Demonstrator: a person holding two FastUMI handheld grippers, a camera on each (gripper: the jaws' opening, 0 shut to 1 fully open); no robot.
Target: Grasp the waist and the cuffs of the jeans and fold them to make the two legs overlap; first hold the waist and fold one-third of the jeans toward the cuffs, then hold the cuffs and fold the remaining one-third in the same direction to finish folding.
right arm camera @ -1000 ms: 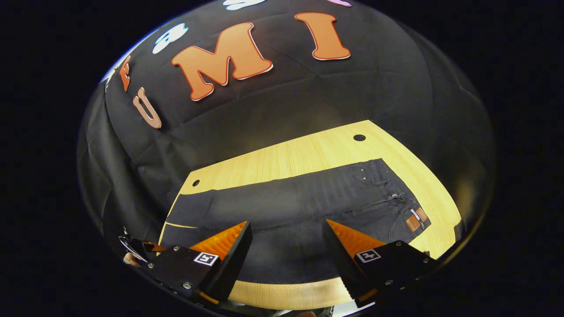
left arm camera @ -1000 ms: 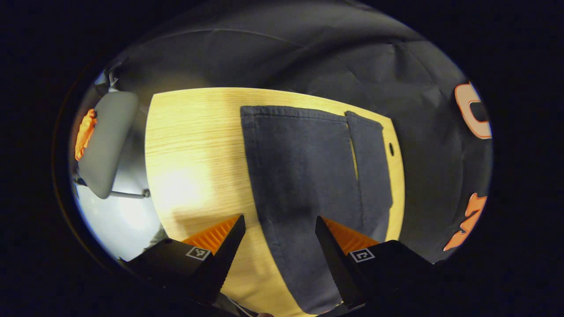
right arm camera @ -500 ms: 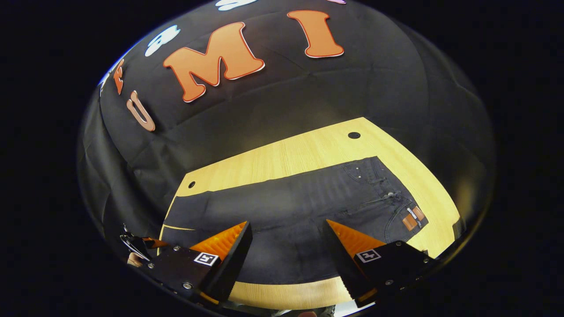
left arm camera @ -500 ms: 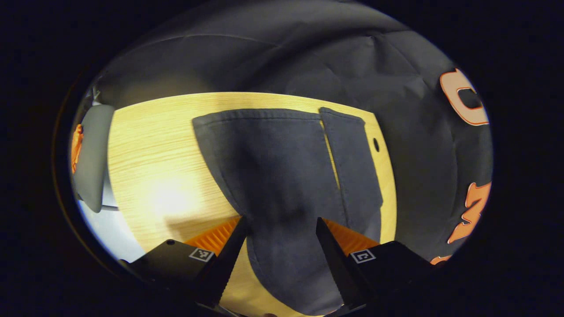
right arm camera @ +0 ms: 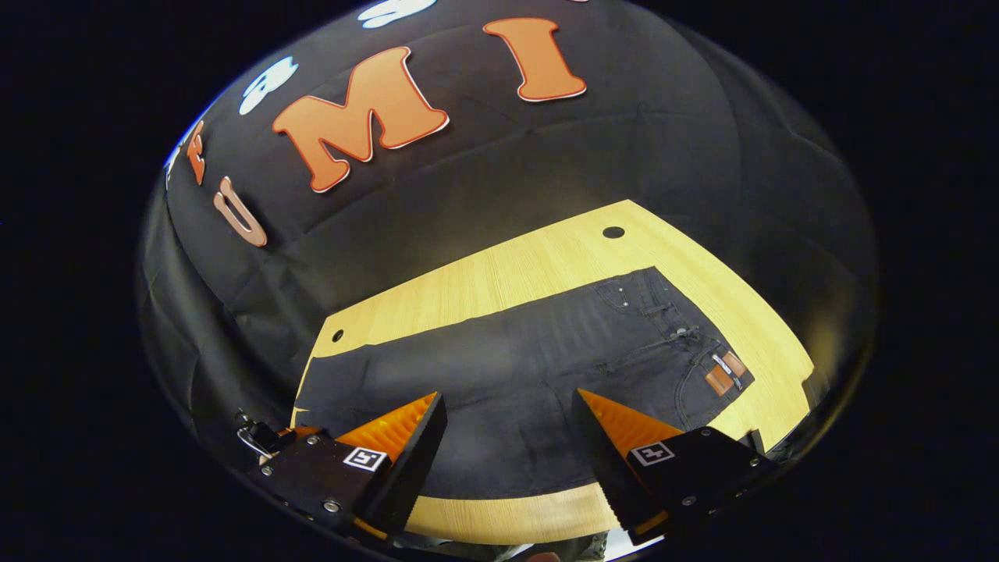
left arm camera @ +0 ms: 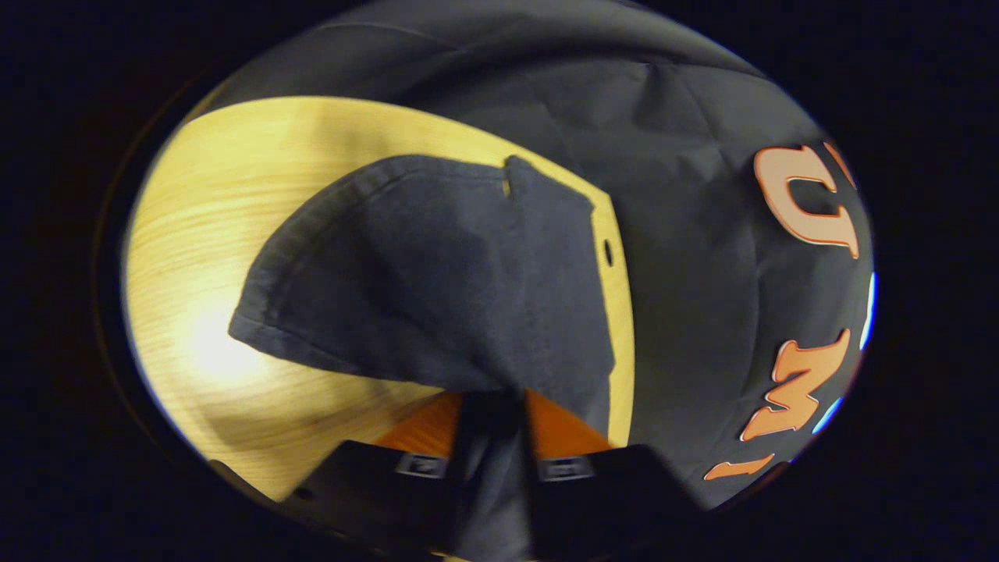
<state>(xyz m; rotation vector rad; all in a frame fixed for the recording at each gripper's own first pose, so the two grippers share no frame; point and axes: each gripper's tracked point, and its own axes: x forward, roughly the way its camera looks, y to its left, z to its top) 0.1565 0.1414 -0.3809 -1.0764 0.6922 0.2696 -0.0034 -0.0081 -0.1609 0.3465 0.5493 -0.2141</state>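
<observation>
your left gripper (left arm camera: 493, 406) pinched on a lifted jeans (right arm camera: 515, 375) leg, right gripper (right arm camera: 507, 437) wide above them, jeans lengthwise across the table (right arm camera: 546, 265), waist right, bare wood beyond

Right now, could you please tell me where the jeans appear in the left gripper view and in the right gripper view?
Left gripper view: the jeans fill the centre, cuff end lifted off the table and pinched low down by the left hand-held gripper.
Right gripper view: the jeans lie flat across the lower middle, waist to the right.
Shared landmark: the small round hole in the table near the cuffs.
</observation>
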